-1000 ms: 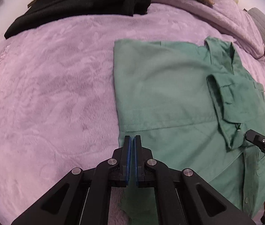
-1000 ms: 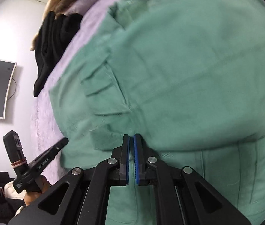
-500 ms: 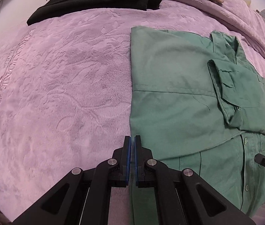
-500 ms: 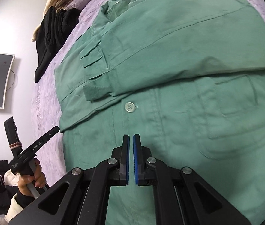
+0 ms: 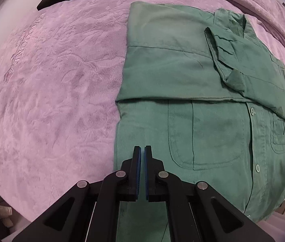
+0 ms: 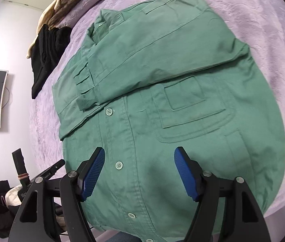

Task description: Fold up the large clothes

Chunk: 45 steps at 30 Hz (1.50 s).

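Over the bed's near edge, I am hovering my right tool [image 6: 139,171], its jaws just opening, empty, above the shirt [image 6: 182,104], whose sleeves are lying folded across; my left tool [image 5: 142,169] is staying closed, empty. Hem fold probably next.

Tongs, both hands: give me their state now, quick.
Left tongs: closed, holding nothing.
Right tongs: open, just opened, nothing between them; green shirt lies below.
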Each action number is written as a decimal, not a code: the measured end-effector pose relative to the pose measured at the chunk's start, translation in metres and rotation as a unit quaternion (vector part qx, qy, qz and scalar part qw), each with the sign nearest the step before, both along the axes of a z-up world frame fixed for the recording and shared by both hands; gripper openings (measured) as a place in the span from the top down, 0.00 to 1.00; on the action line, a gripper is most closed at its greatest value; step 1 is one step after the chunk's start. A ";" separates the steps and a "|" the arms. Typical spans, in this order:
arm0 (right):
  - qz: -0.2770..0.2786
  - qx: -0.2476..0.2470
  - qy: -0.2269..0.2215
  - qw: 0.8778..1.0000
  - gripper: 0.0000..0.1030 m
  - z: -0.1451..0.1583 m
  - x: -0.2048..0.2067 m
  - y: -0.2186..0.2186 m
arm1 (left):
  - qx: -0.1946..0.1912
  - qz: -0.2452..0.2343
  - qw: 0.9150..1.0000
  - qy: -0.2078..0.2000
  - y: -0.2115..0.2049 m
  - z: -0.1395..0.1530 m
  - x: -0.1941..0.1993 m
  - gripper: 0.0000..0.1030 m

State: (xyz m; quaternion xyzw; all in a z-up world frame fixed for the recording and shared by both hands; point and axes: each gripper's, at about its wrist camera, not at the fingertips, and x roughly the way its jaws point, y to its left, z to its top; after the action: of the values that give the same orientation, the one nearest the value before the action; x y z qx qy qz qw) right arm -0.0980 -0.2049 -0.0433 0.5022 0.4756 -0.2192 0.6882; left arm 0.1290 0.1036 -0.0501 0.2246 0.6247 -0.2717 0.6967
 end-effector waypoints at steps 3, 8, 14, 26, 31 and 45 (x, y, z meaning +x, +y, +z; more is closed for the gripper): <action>-0.004 -0.001 0.003 1.000 0.22 0.004 -0.011 -0.003 | 0.011 0.003 1.000 0.005 -0.002 0.000 -0.016 0.96; -0.006 -0.008 0.008 1.000 0.20 0.010 -0.029 -0.009 | 0.028 0.001 1.000 0.007 -0.005 0.005 -0.041 0.96; -0.004 -0.013 0.013 1.000 0.18 0.011 -0.048 -0.017 | 0.051 -0.016 0.998 -0.025 -0.026 0.013 -0.068 0.96; 0.023 -0.013 0.012 1.000 0.00 0.014 -0.069 -0.036 | 0.028 0.021 0.999 -0.029 -0.061 0.015 -0.081 0.00; 0.040 -0.013 0.011 0.999 0.00 0.017 -0.077 -0.047 | 0.019 0.042 0.998 -0.046 -0.070 0.018 -0.089 0.00; 0.109 0.032 -0.012 0.993 0.00 0.007 -0.088 -0.048 | 0.031 0.054 0.997 -0.054 -0.075 0.010 -0.125 0.00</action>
State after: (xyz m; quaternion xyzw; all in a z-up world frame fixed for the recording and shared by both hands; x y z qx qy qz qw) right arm -0.1858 -0.2524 -0.0366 0.4718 0.5258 -0.1213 0.6973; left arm 0.0042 0.0288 -0.0406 0.2264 0.6056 -0.2010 0.7359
